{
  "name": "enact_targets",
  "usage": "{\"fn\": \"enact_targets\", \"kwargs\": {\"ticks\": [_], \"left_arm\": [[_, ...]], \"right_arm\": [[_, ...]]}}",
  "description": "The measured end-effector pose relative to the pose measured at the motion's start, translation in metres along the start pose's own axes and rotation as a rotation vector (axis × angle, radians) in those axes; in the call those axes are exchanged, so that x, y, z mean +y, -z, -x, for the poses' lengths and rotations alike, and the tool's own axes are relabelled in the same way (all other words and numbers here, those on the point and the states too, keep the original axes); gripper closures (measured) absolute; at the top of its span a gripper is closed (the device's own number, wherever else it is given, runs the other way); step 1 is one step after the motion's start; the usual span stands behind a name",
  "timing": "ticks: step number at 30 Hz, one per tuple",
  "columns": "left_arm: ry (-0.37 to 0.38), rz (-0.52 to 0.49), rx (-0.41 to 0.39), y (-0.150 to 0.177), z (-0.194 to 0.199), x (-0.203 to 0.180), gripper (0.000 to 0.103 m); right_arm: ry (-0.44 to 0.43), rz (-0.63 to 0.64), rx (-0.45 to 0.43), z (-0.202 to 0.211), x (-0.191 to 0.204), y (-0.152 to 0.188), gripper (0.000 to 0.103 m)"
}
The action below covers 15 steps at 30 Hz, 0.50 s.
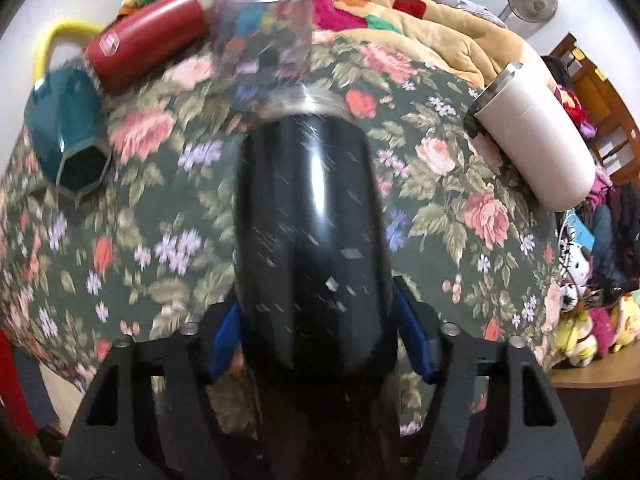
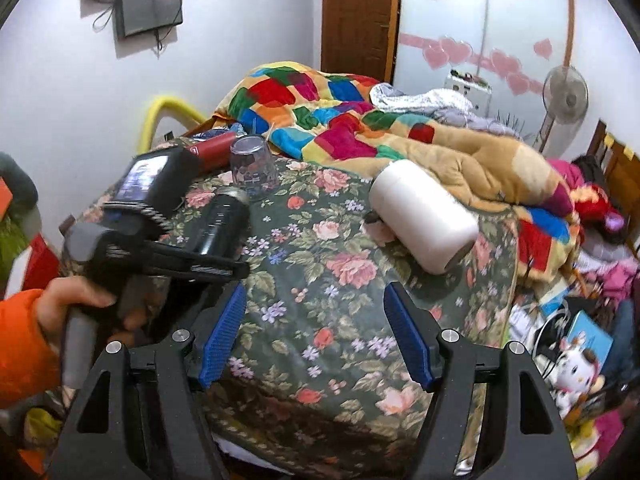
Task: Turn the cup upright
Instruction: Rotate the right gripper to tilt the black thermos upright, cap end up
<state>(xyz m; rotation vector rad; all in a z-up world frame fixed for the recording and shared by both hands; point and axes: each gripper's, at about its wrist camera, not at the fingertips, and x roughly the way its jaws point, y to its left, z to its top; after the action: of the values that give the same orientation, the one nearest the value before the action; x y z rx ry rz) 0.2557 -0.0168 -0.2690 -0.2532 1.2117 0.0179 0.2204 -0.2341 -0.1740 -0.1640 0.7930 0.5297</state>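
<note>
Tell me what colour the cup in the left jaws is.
Glossy black cup with a silver rim, shown best in the left wrist view.

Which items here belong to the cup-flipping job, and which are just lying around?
Job:
black cup, held in left gripper
right gripper, open

Lying about:
glass, upside down
white cup
red bottle
teal cup
quilt

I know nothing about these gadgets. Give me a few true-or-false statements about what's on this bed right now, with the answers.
1. The left gripper clamps the black cup. True.
2. The right gripper holds the white cup. False: it is open and empty.
3. The clear glass stands mouth down. True.
4. The white cup stands upright. False: it lies on its side.
5. The red bottle lies beside the glass. True.
</note>
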Motion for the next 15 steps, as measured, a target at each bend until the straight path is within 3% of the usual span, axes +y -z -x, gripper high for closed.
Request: {"fn": "enact_targets", "kwargs": {"ticks": [7, 15], "left_arm": [[-0.003, -0.068, -0.037, 0.001, 0.008, -0.017, 0.039], [0.024, -0.137, -0.2, 0.009, 0.072, -0.026, 0.039]], "right_arm": [[-0.017, -0.07, 0.006, 0.004, -0.011, 0.009, 0.035], [-0.003, -0.098, -0.009, 0.01, -0.019, 0.006, 0.035]]}}
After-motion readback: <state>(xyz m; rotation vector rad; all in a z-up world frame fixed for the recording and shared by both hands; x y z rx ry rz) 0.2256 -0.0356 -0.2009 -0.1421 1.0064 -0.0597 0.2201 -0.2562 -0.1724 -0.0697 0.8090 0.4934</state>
